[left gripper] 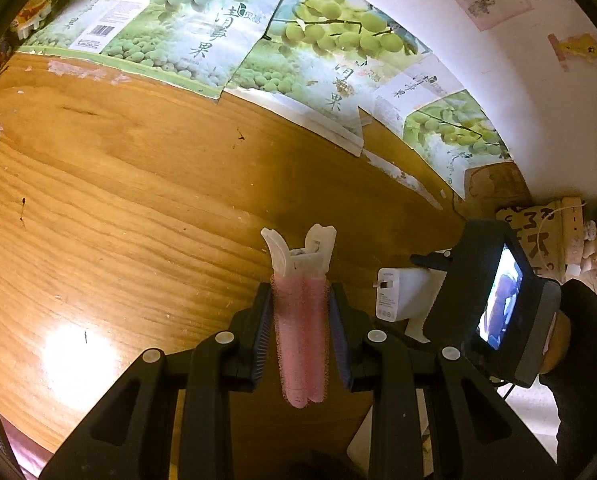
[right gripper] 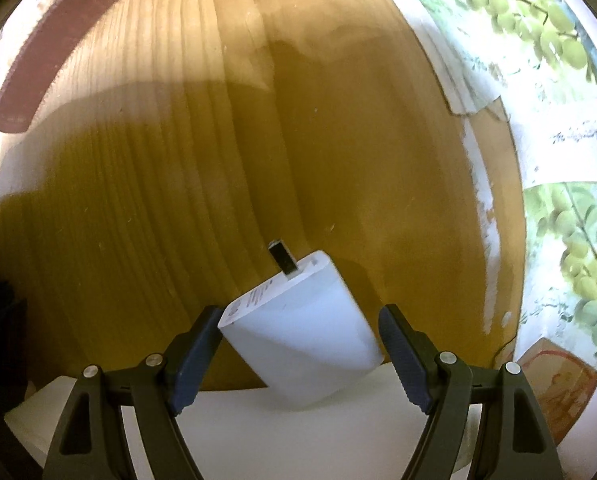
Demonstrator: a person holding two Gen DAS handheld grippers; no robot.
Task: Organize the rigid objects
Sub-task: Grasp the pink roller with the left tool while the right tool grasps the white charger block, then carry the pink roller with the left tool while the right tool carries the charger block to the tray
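A: Where's the pink thing relative to your jaws?

B: My left gripper is clamped tight on the pink mesh-covered hair-roller clip with a translucent white plastic pinch handle. It runs lengthwise between the blue ribbed pads, the white handle sticking out past the tips, the pink end reaching back toward the camera. It's up off the glossy wooden tabletop.

A: And the right?

B: My right gripper points down with its jaws wide, pinching nothing. The white rectangular plastic wall charger lies between the blue pads, skewed. Its near-left corner sits right at the left pad; touching or not, can't tell. There's a gap on the right pad's side. No earlier frame, so skip motion.

A: Where does the charger lie?

B: On the tabletop, its near end overlapping a flat white sheet or board.

A: Anything hidden or unclear?

B: The sheet is cut off by the frame and my fingers. From the left wrist, the right gripper's black body with a lit screen covers much of the charger. The grey label print is unreadable. A dark metal prong pokes from its far end.

A: Background?

B: Green-fruit printed cardboard sheets against the wall.
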